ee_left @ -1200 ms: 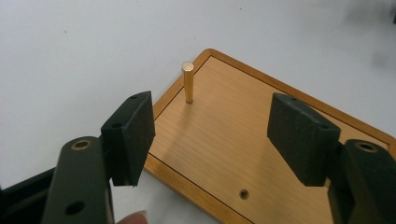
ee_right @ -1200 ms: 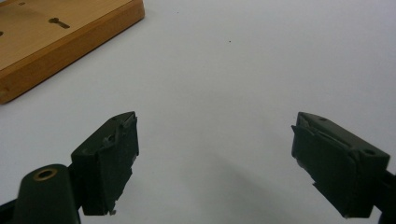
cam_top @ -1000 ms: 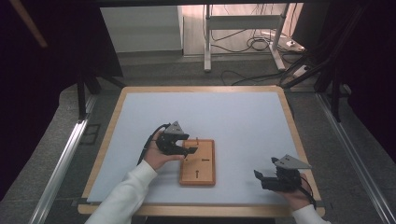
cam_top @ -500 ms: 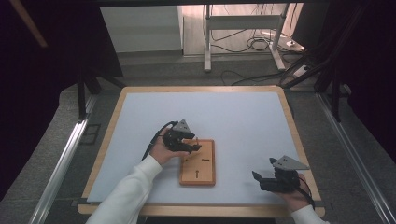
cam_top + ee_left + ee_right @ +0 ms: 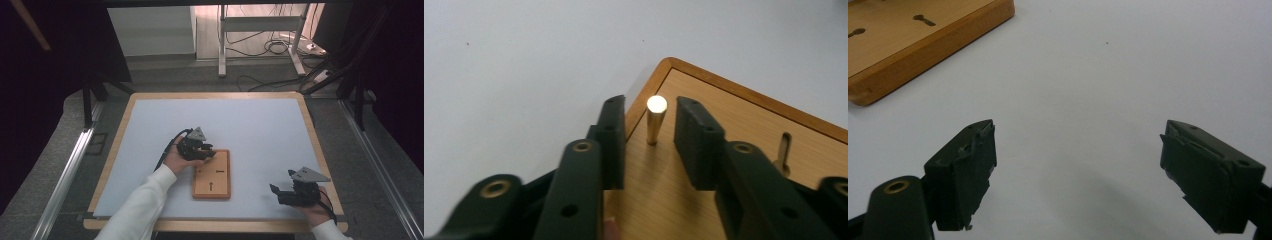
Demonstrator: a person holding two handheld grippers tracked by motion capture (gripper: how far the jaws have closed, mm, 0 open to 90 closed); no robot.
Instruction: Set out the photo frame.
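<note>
Wooden board (image 5: pixel 724 165) holds upright brass peg (image 5: pixel 655 120); left tongs (image 5: pixel 651 137) closing around it.

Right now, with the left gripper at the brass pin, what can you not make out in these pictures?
- Brass pin in the high view: hidden under the left gripper.
- Pin's foot, left gripper view: whether it sits in a hole in the board is too small to tell.
- Pad contact: gaps show on both sides; the pads have just been closing.
- Board, right gripper view: cut off by the top and left edges.

Wooden board (image 5: pixel 923 40) cut off at frame edge
</note>
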